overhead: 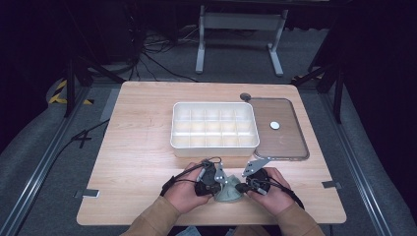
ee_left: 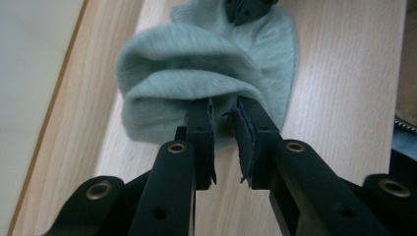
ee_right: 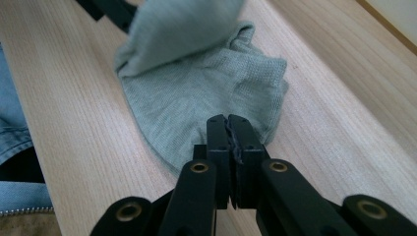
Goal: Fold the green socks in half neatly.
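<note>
Right gripper (ee_right: 230,129) clenched tight on the near edge of a small grey-green knit fabric sock (ee_right: 196,93), lying on the pale wooden table (ee_right: 74,113). Left gripper (ee_left: 225,129) parted a bit, tips tucked into the sock's raised fold. Further out ahead, white plastic compartment tray (overhead: 214,127), then clear flat lid (overhead: 280,129) beside it.

Your wooden counter (overhead: 137,147) holds a white tray (overhead: 215,146) with many little boxes in the middle. Just to its right lies a flat clear lid (overhead: 290,147). A small grey-green sock (overhead: 228,192) lies near your edge
</note>
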`<state>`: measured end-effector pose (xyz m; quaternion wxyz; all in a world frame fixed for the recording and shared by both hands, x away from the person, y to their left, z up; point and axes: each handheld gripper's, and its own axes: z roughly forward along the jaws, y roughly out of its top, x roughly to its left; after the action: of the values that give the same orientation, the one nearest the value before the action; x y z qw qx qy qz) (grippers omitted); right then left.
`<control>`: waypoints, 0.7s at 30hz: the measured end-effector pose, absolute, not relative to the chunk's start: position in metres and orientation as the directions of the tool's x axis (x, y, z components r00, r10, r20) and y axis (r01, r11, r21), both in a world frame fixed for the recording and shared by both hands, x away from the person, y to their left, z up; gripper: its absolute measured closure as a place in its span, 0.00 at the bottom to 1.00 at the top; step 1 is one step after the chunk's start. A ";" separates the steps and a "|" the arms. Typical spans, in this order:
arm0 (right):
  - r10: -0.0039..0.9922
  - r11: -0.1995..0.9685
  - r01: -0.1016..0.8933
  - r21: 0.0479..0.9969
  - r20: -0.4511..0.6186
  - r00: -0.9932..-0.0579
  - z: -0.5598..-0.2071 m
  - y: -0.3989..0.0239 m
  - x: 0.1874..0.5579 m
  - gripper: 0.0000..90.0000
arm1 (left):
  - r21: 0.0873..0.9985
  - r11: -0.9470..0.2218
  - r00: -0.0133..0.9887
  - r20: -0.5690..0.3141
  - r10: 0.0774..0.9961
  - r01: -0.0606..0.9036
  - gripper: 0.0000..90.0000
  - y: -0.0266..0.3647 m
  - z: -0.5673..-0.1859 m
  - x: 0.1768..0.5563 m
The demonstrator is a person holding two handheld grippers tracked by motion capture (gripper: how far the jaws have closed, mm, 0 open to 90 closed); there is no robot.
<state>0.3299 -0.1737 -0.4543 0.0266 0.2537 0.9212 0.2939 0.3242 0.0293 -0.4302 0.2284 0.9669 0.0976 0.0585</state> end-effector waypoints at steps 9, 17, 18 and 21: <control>0.492 0.689 0.458 0.561 0.102 -0.865 -0.455 -0.174 0.329 0.99 | 0.453 -0.868 0.974 0.001 0.228 0.203 0.65 0.017 -0.437 0.320; 0.494 0.691 0.460 0.558 0.100 -0.863 -0.455 -0.173 0.329 0.99 | 0.444 -0.855 0.949 0.028 0.313 0.269 0.70 0.007 -0.444 0.318; 0.494 0.691 0.460 0.558 0.100 -0.863 -0.455 -0.173 0.329 0.99 | 0.438 -0.859 0.950 0.039 0.311 0.264 0.70 0.007 -0.443 0.319; 0.493 0.691 0.459 0.559 0.099 -0.864 -0.455 -0.173 0.329 0.99 | 0.443 -0.851 0.944 0.032 0.328 0.281 0.79 0.008 -0.442 0.320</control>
<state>0.3287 -0.1731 -0.4554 0.0292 0.2589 0.9190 0.2957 0.3198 0.0079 -0.4424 0.2220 0.9606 0.1585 0.0534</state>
